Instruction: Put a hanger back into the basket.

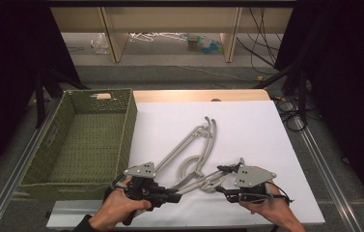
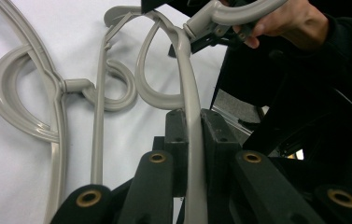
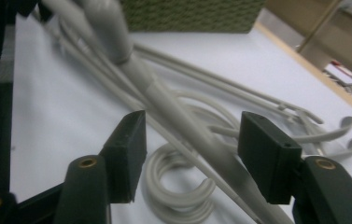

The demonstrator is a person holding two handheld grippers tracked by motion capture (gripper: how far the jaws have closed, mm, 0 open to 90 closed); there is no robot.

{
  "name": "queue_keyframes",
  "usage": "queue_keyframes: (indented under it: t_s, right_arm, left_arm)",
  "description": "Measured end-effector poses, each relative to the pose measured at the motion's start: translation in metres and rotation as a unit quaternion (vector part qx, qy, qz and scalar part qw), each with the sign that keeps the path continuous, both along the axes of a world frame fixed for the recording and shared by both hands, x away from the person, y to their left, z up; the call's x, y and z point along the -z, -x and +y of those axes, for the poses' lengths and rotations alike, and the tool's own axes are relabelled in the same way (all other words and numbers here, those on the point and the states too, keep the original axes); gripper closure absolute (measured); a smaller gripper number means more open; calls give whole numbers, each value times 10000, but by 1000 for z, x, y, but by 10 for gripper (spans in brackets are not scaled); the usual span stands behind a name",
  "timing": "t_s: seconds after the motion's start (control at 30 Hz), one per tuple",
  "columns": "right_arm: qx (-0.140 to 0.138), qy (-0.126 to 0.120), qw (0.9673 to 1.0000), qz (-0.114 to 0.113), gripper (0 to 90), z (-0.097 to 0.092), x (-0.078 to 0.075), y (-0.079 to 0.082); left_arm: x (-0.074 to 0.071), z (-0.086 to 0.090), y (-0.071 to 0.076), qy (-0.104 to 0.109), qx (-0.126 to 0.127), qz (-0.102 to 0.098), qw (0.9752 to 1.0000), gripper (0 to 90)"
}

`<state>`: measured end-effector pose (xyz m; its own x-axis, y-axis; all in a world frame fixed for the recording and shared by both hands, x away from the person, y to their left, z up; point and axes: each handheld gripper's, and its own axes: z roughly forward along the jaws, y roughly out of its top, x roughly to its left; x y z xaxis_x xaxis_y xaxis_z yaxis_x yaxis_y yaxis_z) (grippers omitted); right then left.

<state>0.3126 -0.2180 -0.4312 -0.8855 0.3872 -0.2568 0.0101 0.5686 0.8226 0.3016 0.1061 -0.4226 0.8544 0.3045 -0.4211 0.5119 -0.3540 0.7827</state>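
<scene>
White table; hanger between left tongs.

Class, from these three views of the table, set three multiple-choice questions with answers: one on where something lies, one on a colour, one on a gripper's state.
1. Where does the woven basket sit?
A. left of the white sheet
B. right of the white sheet
C. on top of the hangers

2. What colour are the hangers?
A. red
B. pale grey
C. black

3. How are the left gripper's jaws?
A. wide open over bare sheet
B. shut on a hanger's arm
C. shut on the basket rim

Answers:
1 A, the high view shows it beside the white sheet's left edge.
2 B, all views show pale grey plastic.
3 B, the left gripper view shows the pads clamping the arm.
</scene>
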Motion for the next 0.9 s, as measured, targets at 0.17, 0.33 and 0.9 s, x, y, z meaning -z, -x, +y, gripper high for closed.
queue_keyframes:
  t_s: [0.17,0.33,0.9]
  right_arm:
    - [-537,355,9979,-39,610,4,1,-14]
    - [-1090,631,9918,-199,669,8,-2,-22]
    - [-1906,1235,9726,-491,789,12,-17,-15]
  left_arm:
    - [4,0,-1,-101,82,-52,9999,811]
    - [6,-3,-1,-344,21,-387,9987,743]
    - [-19,-55,-3,-1656,618,-2063,9624,681]
